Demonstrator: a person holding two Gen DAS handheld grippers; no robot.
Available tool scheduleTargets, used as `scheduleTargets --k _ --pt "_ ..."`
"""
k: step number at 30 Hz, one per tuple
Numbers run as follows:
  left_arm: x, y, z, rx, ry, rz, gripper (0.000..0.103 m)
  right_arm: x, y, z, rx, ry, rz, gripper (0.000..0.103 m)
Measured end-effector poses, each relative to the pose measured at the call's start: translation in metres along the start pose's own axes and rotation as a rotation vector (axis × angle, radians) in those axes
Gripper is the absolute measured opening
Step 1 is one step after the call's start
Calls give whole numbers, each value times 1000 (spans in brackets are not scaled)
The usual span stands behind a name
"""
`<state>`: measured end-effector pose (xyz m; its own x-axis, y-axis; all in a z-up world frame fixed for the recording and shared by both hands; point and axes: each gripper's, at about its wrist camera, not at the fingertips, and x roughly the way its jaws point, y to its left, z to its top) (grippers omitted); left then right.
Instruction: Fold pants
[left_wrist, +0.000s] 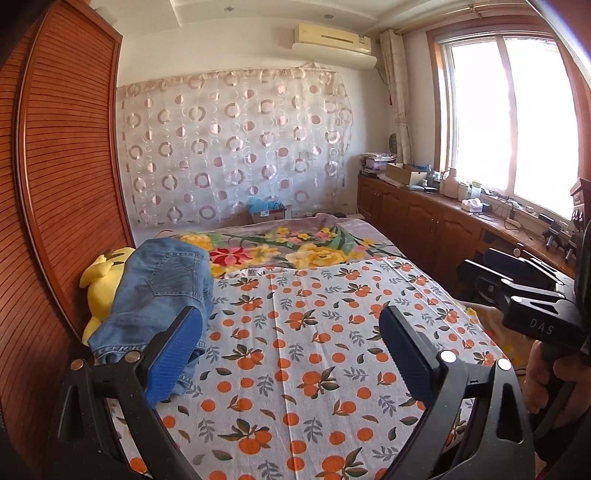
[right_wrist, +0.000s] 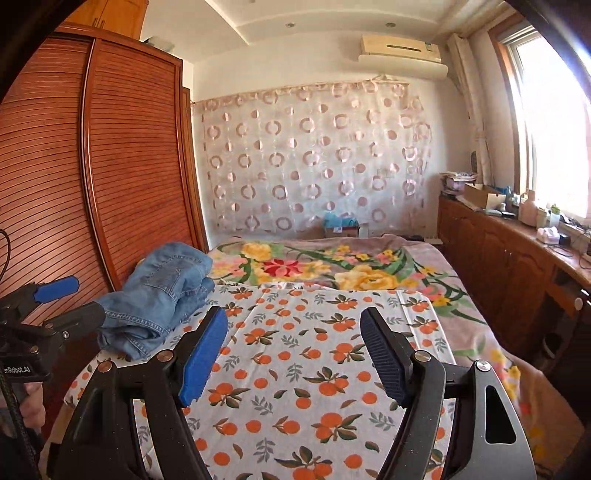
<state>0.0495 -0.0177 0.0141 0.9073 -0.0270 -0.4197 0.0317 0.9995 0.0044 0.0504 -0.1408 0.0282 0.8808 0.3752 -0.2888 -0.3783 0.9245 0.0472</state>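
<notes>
Jeans: the blue denim jeans (left_wrist: 159, 291) lie in a loose heap at the left middle of both frames, on the left edge of the bed. A back pocket faces up and hems spill toward the lower left. In the right wrist view they look roughly doubled over (right_wrist: 162, 295), but with bulges and uneven edges, not a flat stack.

Why there: the heap sits off to the side, leaving the broad middle of the sheet bare. That fits either jeans waiting to be spread out or a rough bundle set aside; the frames do not settle which.

Plush toy: a yellow plush toy (left_wrist: 105, 280) lies under the heap's left side, between the jeans and the wardrobe, which likely props the denim up unevenly.

Left gripper: the left gripper (left_wrist: 291, 350) stands wide with nothing between its blue pads. Its left pad (left_wrist: 173, 354) overlaps the jeans' hem in the frame, but contact cannot be told.

Right gripper: the right gripper (right_wrist: 293, 354) is also spread wide and holds nothing, hovering over the sheet right of the jeans.

Sheet: the orange-fruit printed sheet (left_wrist: 314, 369) fills the lower centre, fairly flat, a likely folding surface.

Blanket: a floral blanket (left_wrist: 295, 247) covers the bed beyond it.

Wardrobe: a slatted wooden wardrobe (left_wrist: 66, 166) fills the left, close by the heap.
</notes>
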Motion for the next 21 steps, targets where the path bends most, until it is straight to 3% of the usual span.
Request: scheduleTargets --k 21 --pt "0 15 -19 -34 34 35 97 5 -4 -12 -12 18 9 76"
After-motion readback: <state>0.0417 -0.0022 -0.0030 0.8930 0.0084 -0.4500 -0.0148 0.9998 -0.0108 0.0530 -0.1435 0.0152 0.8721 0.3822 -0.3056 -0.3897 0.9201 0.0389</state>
